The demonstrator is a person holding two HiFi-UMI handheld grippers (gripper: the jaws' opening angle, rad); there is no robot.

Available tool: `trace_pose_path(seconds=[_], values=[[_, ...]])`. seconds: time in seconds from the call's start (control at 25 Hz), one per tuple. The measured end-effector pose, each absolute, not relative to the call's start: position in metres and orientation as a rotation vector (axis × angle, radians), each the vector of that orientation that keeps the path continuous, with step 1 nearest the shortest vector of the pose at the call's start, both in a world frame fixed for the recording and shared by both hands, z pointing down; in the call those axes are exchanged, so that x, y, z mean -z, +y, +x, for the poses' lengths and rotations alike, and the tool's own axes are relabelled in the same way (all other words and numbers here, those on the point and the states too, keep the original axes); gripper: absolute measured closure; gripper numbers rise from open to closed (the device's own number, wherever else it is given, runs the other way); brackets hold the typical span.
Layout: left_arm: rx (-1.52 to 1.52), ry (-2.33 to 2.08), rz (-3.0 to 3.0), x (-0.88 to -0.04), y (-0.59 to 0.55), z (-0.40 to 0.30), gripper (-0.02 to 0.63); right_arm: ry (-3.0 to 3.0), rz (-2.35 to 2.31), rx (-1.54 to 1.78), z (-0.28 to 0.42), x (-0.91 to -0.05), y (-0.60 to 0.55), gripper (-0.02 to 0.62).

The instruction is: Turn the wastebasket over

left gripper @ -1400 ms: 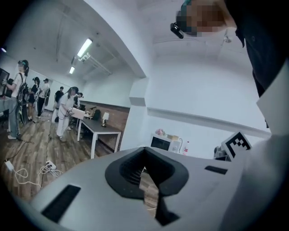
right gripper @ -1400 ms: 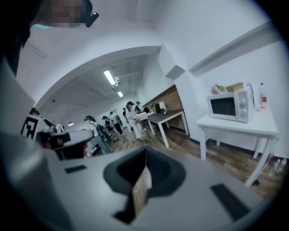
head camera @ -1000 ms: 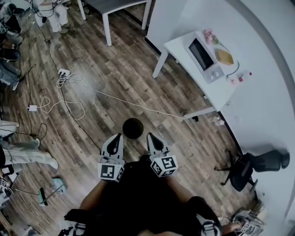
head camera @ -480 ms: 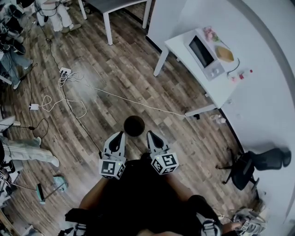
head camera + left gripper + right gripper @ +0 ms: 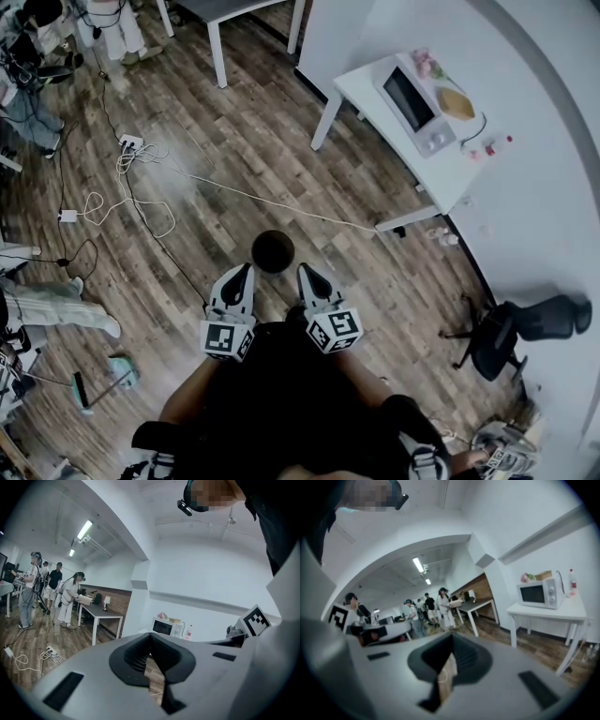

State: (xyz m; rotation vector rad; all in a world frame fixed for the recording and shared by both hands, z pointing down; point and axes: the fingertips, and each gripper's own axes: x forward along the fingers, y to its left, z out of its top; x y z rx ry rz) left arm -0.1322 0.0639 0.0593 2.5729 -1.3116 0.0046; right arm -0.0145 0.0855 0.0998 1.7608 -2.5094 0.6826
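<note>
left gripper (image 5: pixel 241 275): jaws closed, nothing held | right gripper (image 5: pixel 307 274): jaws closed, nothing held | black wastebasket (image 5: pixel 273 250): on wooden floor (image 5: pixel 234 159), near both gripper tips

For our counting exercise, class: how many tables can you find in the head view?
2. A white table holding the microwave at upper right; a grey-topped table at the top edge. Others may be hidden off-frame.

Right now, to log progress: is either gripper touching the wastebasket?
Apart. In their own views the left gripper and right gripper are shut on nothing; the head view shows the wastebasket on the floor ahead.
</note>
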Motion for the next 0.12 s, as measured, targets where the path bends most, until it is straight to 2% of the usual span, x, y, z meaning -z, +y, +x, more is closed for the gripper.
trace_pose_path(seconds=[0.12], values=[[-0.011, -1.307, 2.582, -0.0609, 0.0621, -0.1323, 0.572, -2.514, 1.765, -0.689, -0.0151, -0.1023, 0.0844, 0.563]])
